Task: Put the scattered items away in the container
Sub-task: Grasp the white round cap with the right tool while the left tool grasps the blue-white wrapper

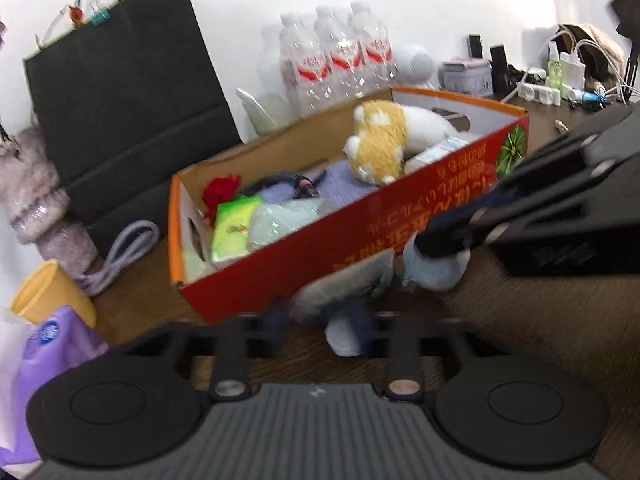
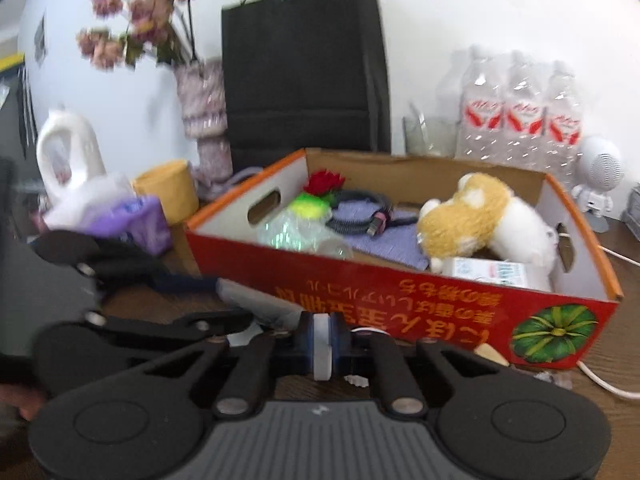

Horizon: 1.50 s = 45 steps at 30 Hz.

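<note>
We pinch the grey sock [image 1: 352, 280] with both the left gripper [image 1: 324, 330] and right gripper [image 2: 322, 344], lower centre; let's lift evenly over the red box [image 2: 400, 292] wall.

The red box [image 2: 400, 280] carries yellow East Asian characters along its long outer wall, printed so that they stand upside down in both views; blur keeps them from being read letter by letter. At the right end of that wall sits a printed green pumpkin picture [image 2: 554, 334]. The shrink-wrapped water bottles [image 2: 520, 116] by the wall bear red-and-white labels whose lettering is too small and smeared to make out. A white carton [image 2: 488, 270] inside the box has bluish print, unreadable. The purple packet [image 1: 48, 334] on the desk shows a round blue-white emblem, its words illegible.
</note>
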Each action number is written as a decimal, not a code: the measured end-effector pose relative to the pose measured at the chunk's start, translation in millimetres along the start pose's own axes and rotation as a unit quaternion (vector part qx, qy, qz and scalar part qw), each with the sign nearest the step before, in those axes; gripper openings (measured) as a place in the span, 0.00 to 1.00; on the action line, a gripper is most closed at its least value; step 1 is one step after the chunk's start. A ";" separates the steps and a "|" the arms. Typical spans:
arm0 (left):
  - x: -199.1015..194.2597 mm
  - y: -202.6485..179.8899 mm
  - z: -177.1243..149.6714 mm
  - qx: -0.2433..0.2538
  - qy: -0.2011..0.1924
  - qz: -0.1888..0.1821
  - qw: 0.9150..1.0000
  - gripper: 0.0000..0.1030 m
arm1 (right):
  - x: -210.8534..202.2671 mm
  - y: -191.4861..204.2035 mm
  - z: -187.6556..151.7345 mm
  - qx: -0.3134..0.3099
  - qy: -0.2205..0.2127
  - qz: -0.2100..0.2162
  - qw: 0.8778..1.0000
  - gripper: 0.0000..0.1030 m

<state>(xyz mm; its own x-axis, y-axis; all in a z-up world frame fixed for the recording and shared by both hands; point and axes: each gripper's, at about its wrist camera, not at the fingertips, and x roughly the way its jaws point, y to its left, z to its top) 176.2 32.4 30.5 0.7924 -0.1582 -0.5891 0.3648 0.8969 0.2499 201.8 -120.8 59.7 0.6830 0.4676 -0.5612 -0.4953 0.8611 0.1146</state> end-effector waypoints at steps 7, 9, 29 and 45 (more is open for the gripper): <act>-47.4 -3.5 6.4 -0.068 -0.054 0.010 0.996 0.06 | -78.2 -18.9 -13.4 0.061 -0.039 0.006 0.997 0.08; -72.0 -8.1 6.3 -0.094 -0.068 0.017 0.993 0.06 | -98.3 -21.3 -25.8 0.069 -0.035 -0.002 0.997 0.08; -197.1 -122.9 -86.8 -0.146 -0.002 -0.027 0.989 0.50 | -190.3 -38.4 -154.3 0.150 0.027 -0.057 0.987 0.42; -156.5 -140.9 -93.8 -0.127 0.035 -0.021 0.991 0.57 | -159.8 15.3 -150.6 0.015 0.035 -0.106 0.994 0.36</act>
<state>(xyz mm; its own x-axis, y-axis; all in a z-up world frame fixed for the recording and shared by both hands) -45.0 -30.5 15.4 0.7405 -0.1763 -0.6485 0.2546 0.9667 0.0279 4.2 -212.4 27.7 0.7304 0.2609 -0.6312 -0.3271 0.9449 0.0121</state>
